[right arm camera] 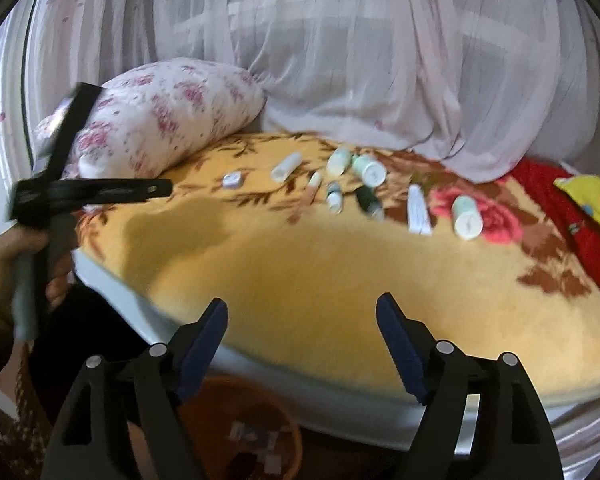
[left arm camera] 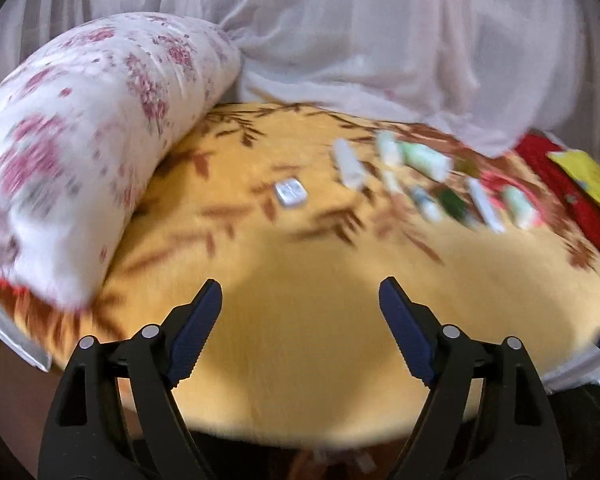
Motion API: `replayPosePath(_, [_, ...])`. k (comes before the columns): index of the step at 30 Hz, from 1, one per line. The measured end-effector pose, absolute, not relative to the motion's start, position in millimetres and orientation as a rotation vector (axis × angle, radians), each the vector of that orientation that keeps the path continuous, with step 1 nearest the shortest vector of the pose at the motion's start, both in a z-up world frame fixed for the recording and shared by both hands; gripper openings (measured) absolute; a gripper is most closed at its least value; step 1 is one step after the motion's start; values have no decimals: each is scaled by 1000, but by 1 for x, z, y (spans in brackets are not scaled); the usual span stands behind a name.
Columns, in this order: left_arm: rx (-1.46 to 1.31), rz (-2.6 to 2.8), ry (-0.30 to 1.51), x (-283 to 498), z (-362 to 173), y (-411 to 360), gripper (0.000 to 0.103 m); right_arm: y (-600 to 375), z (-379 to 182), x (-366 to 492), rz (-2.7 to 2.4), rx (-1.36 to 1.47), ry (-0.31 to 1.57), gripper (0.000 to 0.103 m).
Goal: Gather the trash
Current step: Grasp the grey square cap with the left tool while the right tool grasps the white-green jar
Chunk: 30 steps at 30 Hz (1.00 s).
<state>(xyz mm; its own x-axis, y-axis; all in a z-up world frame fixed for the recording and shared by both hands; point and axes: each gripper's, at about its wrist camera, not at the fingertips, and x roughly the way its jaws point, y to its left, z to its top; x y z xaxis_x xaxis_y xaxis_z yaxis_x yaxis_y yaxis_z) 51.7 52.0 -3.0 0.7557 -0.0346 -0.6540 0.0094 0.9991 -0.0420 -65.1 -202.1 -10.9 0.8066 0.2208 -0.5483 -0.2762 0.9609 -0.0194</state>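
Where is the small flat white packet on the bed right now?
The small flat white packet lies on the yellow blanket, leftmost of the scattered items, just right of the floral pillow and left of the white tube.

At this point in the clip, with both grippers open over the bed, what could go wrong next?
1. The bottles and tubes lie packed together, so the fingers may nudge a neighbour.
2. Round bottles could roll on the soft blanket.
3. The basket sits low beside the bed; a dropped piece could miss it.
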Motion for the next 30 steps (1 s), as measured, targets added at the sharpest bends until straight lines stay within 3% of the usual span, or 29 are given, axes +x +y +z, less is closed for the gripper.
replayPosePath(11, [-83, 115, 864, 208, -42, 57, 78, -226, -18, -33, 205, -91, 567, 76])
replayPosePath(13, [-91, 124, 901, 223, -51, 55, 71, -233, -22, -26, 189, -86, 581, 76])
replayPosePath(14, [-90, 120, 919, 229, -54, 55, 62, -234, -23, -25, 184, -84, 584, 76])
replayPosePath(15, [-94, 119, 934, 234, -58, 55, 39, -239, -24, -21, 176, -80, 587, 76])
replayPosePath(16, [-104, 98, 955, 239, -62, 54, 34, -243, -25, -17, 167, -75, 590, 76])
replayPosePath(22, [-127, 60, 874, 217, -48, 55, 34, -271, -18, 15, 73, -79, 590, 76])
replayPosePath(30, [-93, -27, 781, 154, -32, 42, 34, -332, -3, 124, -70, -32, 648, 76])
